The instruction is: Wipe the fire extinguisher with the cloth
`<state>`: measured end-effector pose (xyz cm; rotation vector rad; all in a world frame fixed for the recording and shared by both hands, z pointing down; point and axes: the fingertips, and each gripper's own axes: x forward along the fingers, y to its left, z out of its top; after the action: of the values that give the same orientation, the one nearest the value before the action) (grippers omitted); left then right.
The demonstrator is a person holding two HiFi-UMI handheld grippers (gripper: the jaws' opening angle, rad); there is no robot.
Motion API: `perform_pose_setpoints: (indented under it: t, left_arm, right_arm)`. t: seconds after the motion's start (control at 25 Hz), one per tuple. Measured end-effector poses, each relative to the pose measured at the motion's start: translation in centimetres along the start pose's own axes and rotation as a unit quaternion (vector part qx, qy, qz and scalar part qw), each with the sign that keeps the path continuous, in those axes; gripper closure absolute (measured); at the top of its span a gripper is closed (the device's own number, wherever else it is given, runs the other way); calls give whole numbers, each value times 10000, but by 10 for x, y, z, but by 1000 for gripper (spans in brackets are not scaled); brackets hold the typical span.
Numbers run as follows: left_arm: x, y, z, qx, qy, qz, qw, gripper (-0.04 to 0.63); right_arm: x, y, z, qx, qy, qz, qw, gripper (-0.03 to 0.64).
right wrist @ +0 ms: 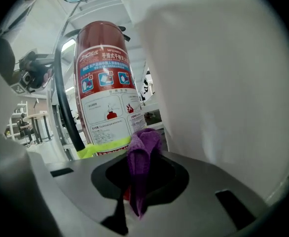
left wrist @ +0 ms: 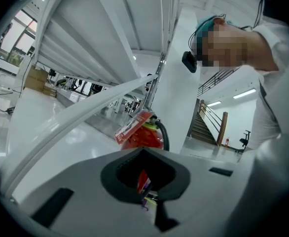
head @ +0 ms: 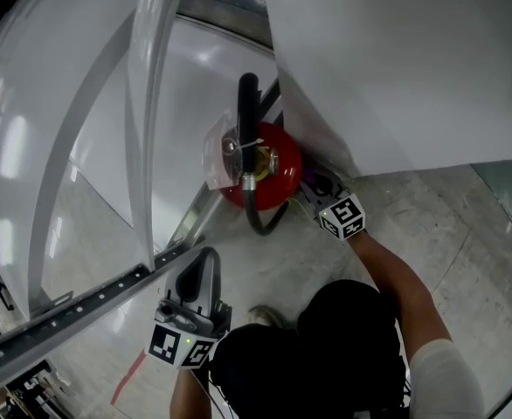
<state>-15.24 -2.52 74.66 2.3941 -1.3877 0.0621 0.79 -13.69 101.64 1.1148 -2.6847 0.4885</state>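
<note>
A red fire extinguisher (head: 275, 171) with a black handle and hose stands on the floor, against the corner of a white wall. My right gripper (head: 320, 185) is low at the extinguisher's right side, shut on a purple cloth (right wrist: 142, 149). In the right gripper view the cloth pokes up between the jaws, right in front of the extinguisher's label (right wrist: 105, 90). My left gripper (head: 207, 258) hangs nearer to me, left of the extinguisher and apart from it. Its jaws are together with nothing between them, and the extinguisher (left wrist: 142, 134) shows just past its tips (left wrist: 144, 153).
A white wall (head: 396, 59) rises right behind the extinguisher. On the left stands a glossy white panel (head: 72, 138), with a perforated metal rail (head: 81, 304) along its foot. A plastic-sleeved tag (head: 216, 157) hangs at the extinguisher's neck. The floor (head: 466, 225) is grey concrete.
</note>
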Motion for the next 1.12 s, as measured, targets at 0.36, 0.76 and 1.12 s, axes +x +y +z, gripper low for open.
perform_pose_setpoints:
  t: [0.36,0.76,1.12]
  left_arm:
    - [-3,1,5,53,-63,-9,10000,591]
    - [-10,5,2,4,-128,-18,9999,591]
    - [-1,2,15,148,-182,-4,9997,591]
  right_arm:
    - [-16,-25,-21,1577,50,-810,9841,561]
    - [-15,5,8,3003,-772,109,9507,560]
    - [-52,33,101,3004,-1480,778,9390,561]
